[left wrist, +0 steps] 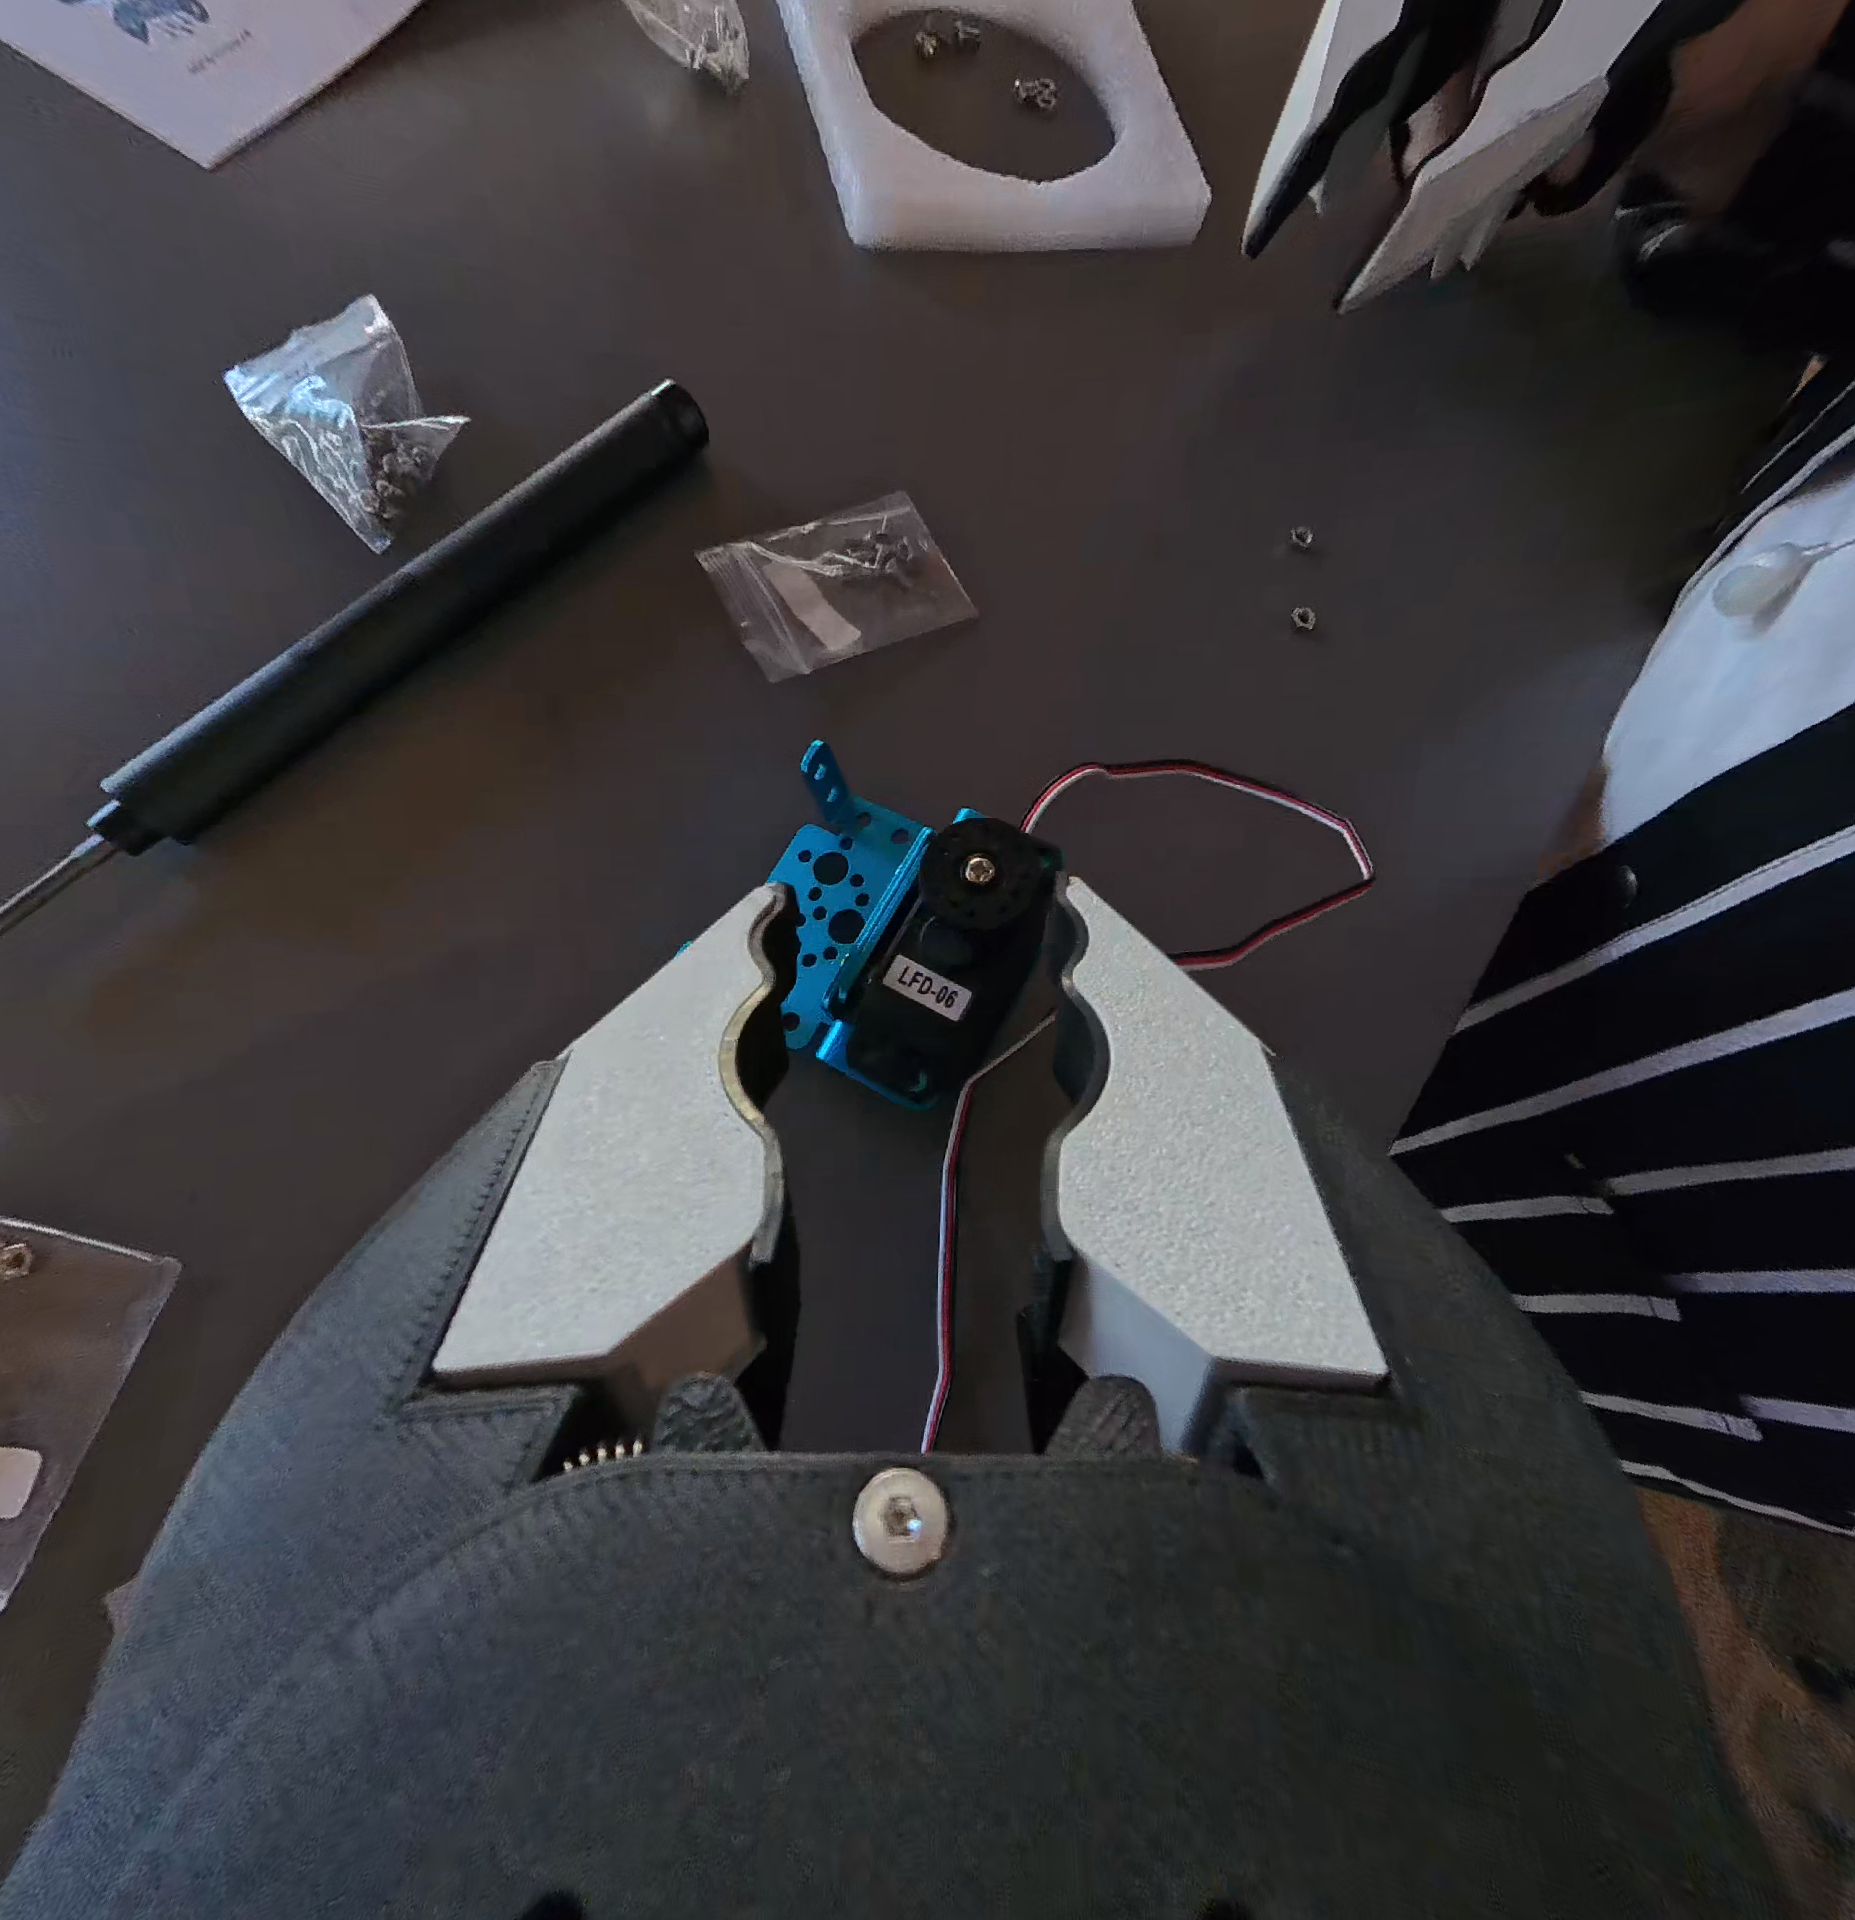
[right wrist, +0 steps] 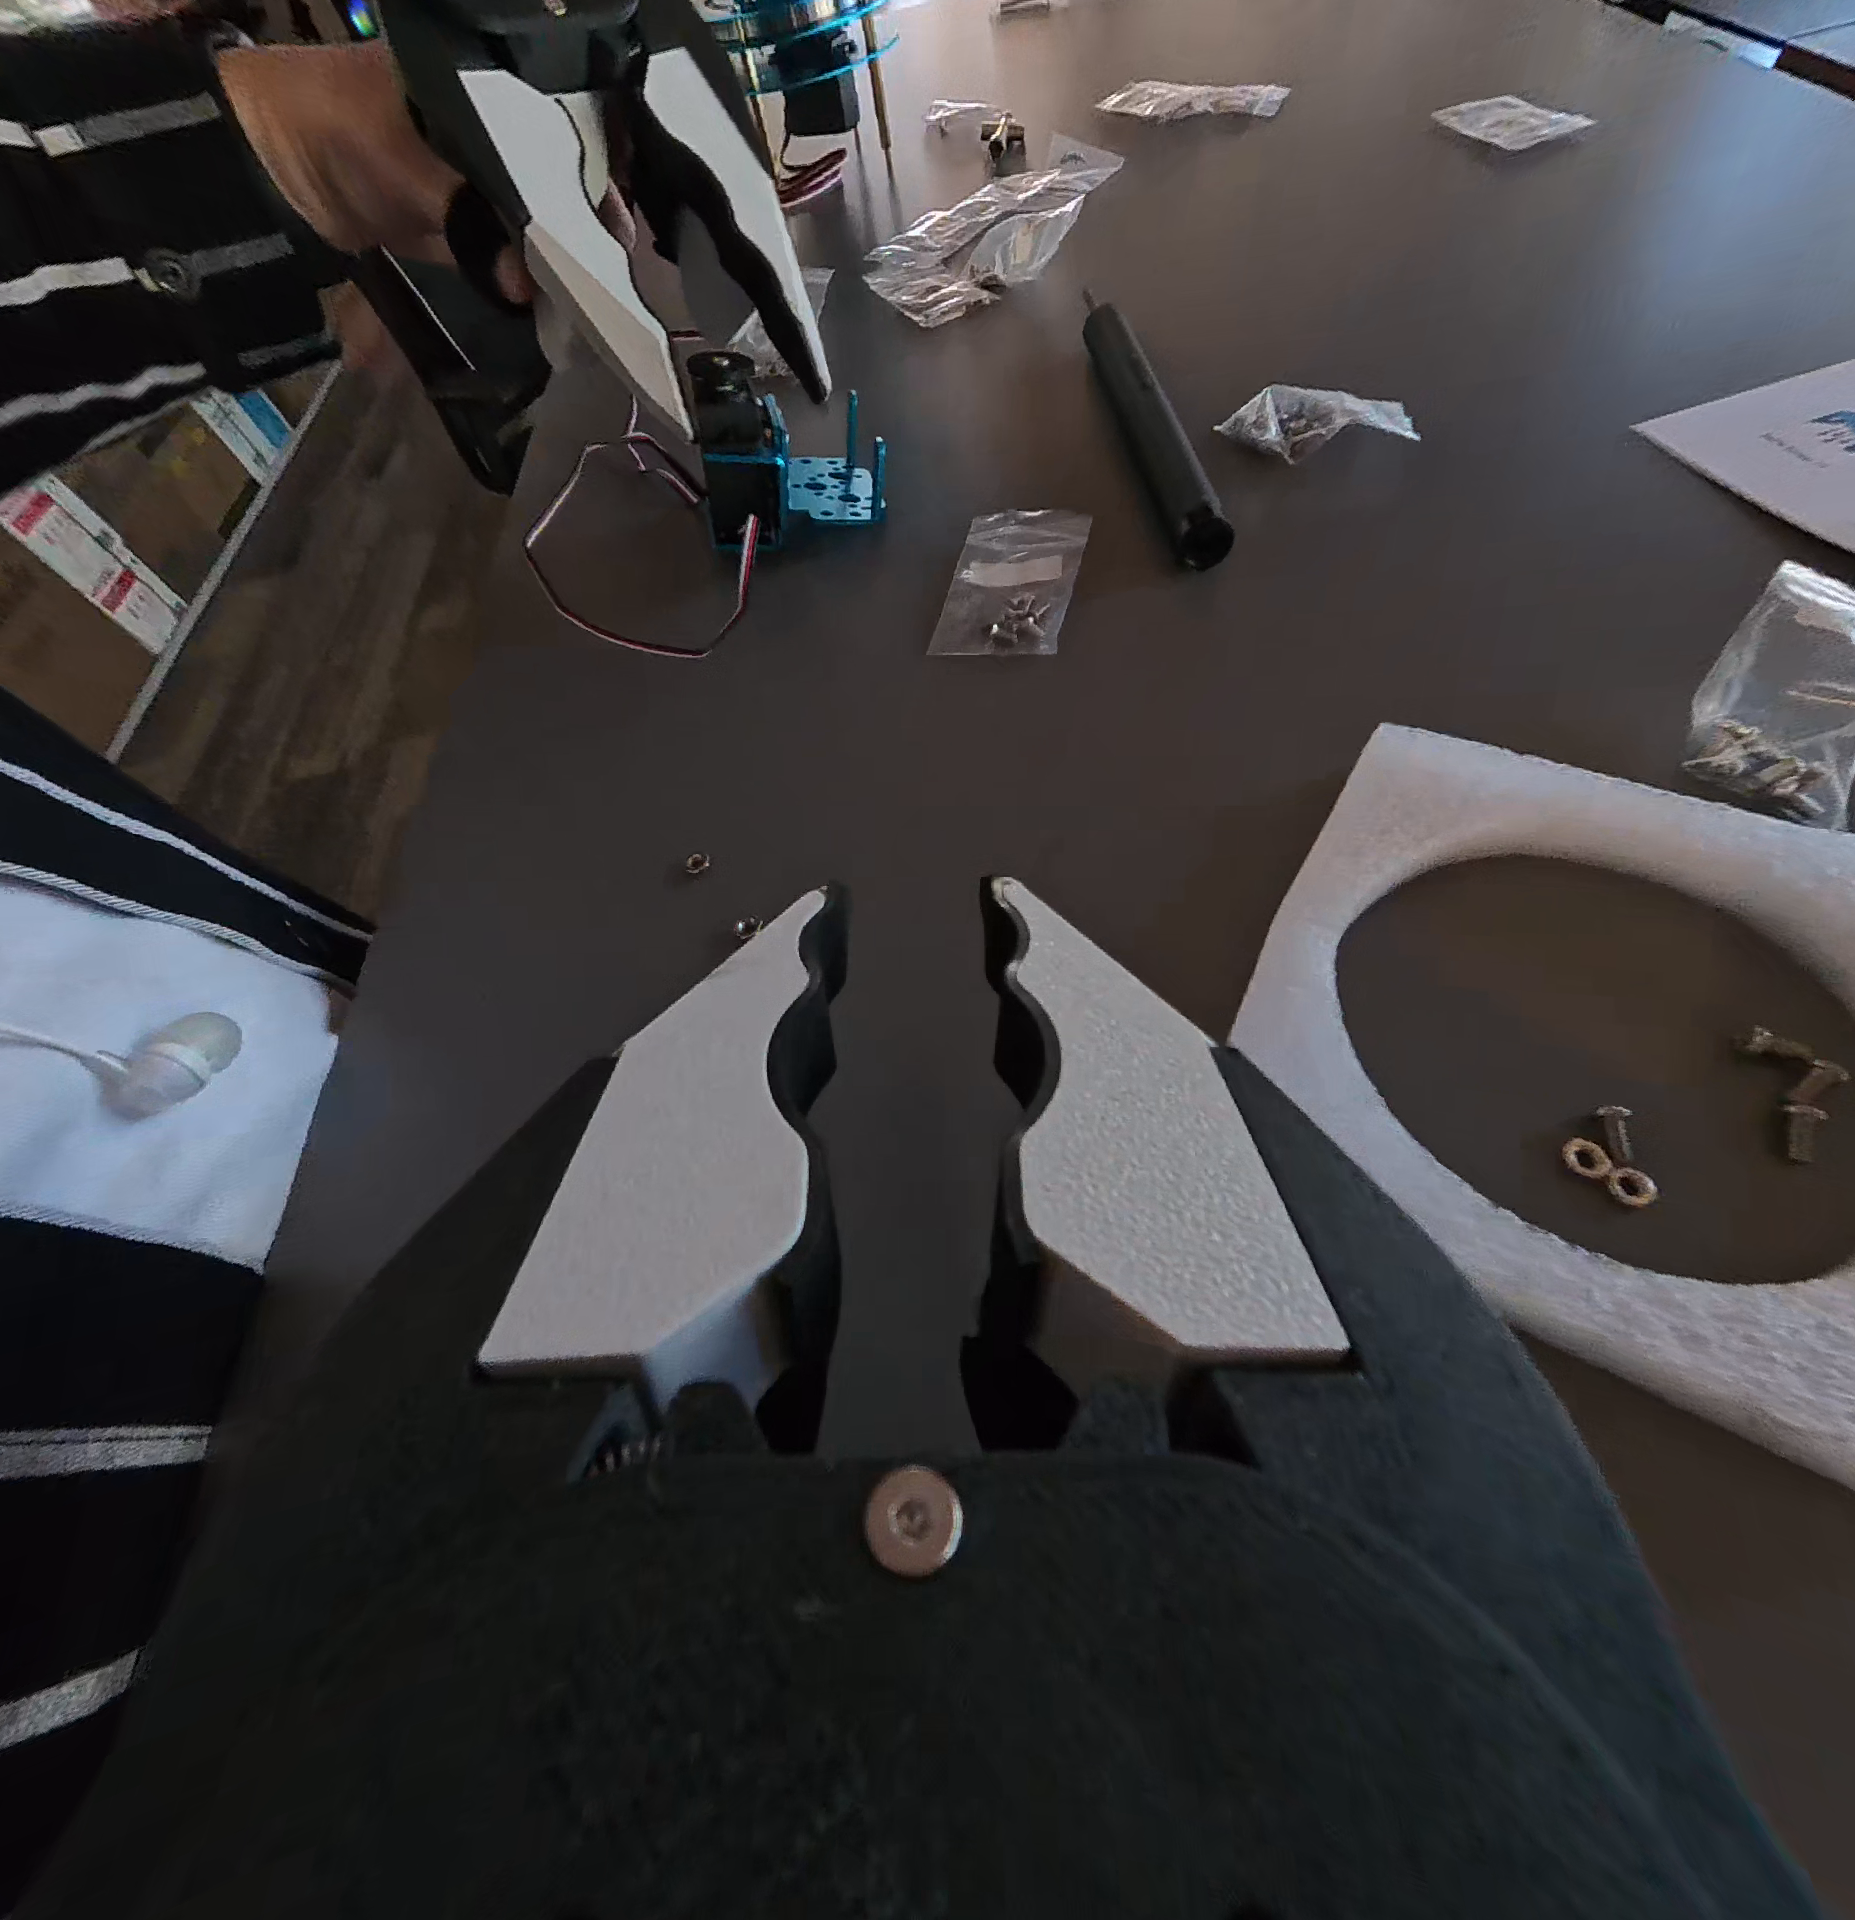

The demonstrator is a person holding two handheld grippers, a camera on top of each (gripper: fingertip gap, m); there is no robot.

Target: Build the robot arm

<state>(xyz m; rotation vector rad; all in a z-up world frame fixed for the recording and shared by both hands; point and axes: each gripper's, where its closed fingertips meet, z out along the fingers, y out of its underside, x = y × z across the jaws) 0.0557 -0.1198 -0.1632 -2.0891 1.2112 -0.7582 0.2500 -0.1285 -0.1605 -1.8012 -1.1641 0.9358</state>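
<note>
A black servo [left wrist: 1006, 966] stands in a blue metal bracket [left wrist: 835, 894] on the dark table, with a red, white and black wire [left wrist: 1318, 821] looping to its right. My left gripper [left wrist: 921, 899] is open and straddles the servo. One finger is over the bracket's holed plate, the other close beside the servo body. The right wrist view shows the same: left gripper [right wrist: 751, 405], servo [right wrist: 731, 416], bracket [right wrist: 829, 499]. My right gripper [right wrist: 912, 888] is open and empty above bare table, with two small nuts [right wrist: 746, 925] just left of its tip. It also shows in the left wrist view [left wrist: 1302, 275].
A black screwdriver [left wrist: 403, 623] and clear bags of screws [left wrist: 840, 582] lie beyond the servo. A white foam frame [right wrist: 1422, 831] on the right holds screws and nuts in its hole. A printed sheet [right wrist: 1785, 447] lies far right. A person in striped clothing [left wrist: 1681, 1039] stands at the table edge. There is about 20 cm between the tips of the two grippers.
</note>
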